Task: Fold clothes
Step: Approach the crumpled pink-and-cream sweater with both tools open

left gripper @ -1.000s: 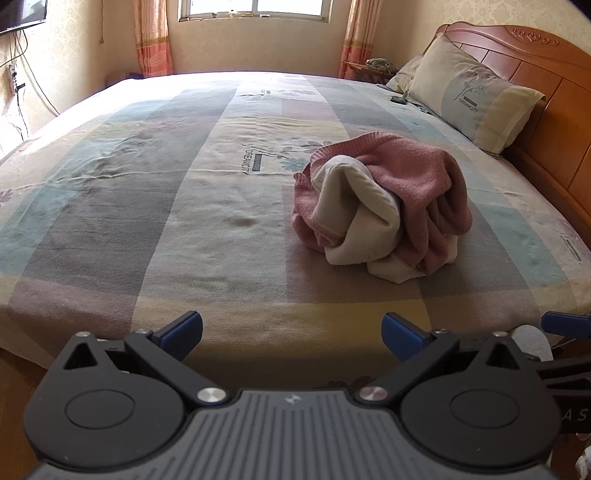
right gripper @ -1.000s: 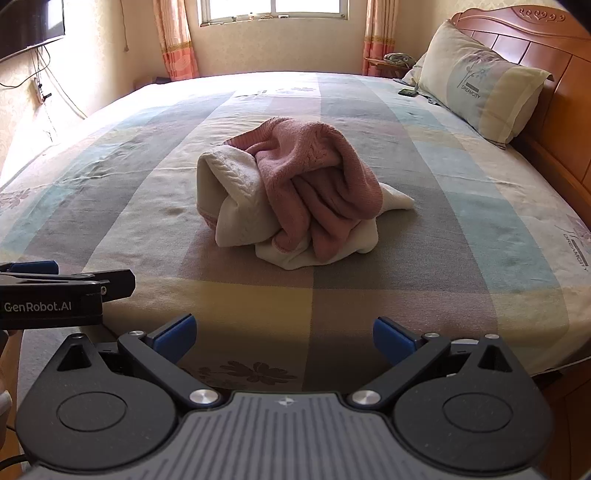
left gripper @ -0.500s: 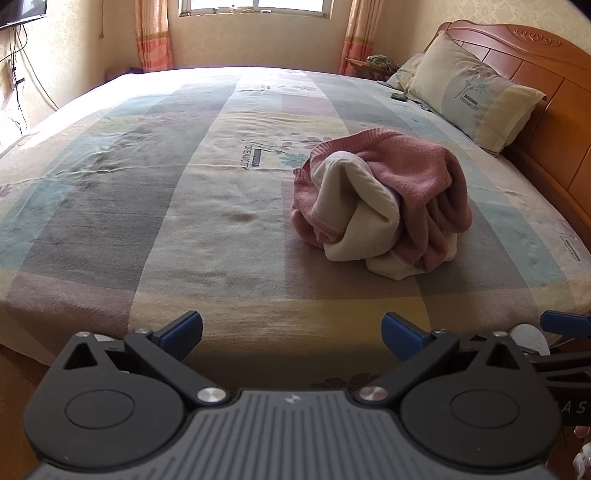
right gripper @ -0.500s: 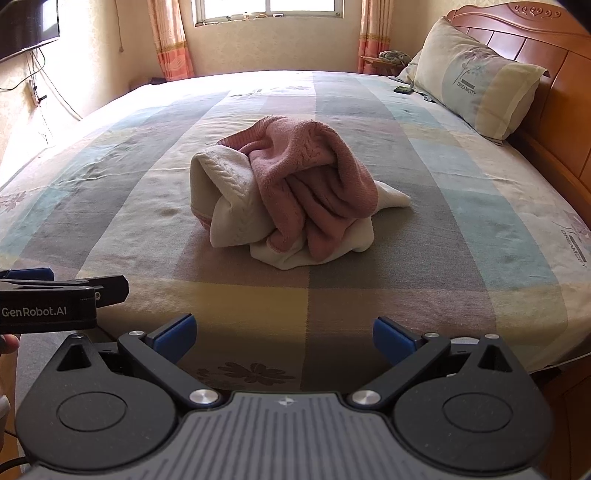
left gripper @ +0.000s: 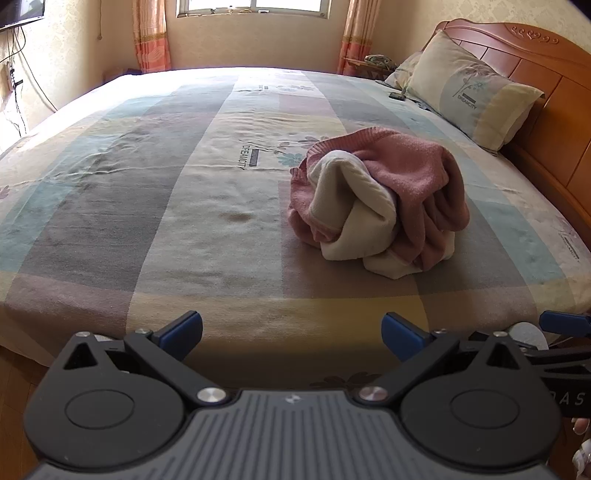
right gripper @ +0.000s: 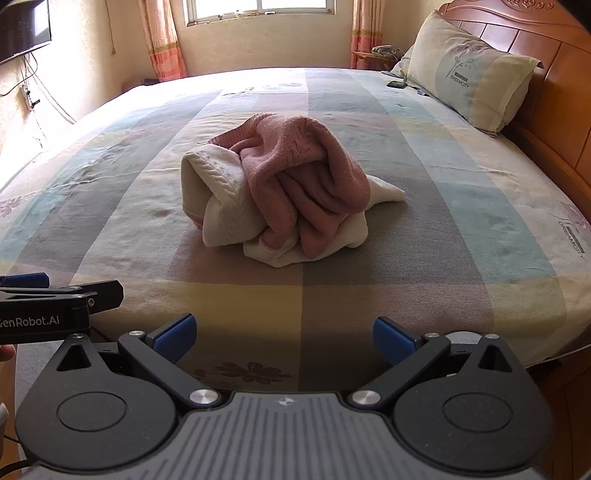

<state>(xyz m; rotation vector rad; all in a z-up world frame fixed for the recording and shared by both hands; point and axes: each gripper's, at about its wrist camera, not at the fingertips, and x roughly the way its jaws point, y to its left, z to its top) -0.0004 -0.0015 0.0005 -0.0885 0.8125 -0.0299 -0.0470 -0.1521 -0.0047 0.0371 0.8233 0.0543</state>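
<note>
Both claws hang spread and empty at the bed's (left gripper: pixel 110 206) near edge; the bundled sweater (right gripper: pixel 273 192) lies dead ahead of my right claw (right gripper: pixel 284 338), rightward of my left claw (left gripper: pixel 291 332).

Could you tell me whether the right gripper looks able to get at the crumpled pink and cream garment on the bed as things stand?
Probably yes. The right gripper is open and faces the crumpled garment squarely, with only bare bedspread between them. It has yet to close that gap.

daylight from the window (left gripper: pixel 248 4) glares; fisheye edges bend, sharp focus.
</note>
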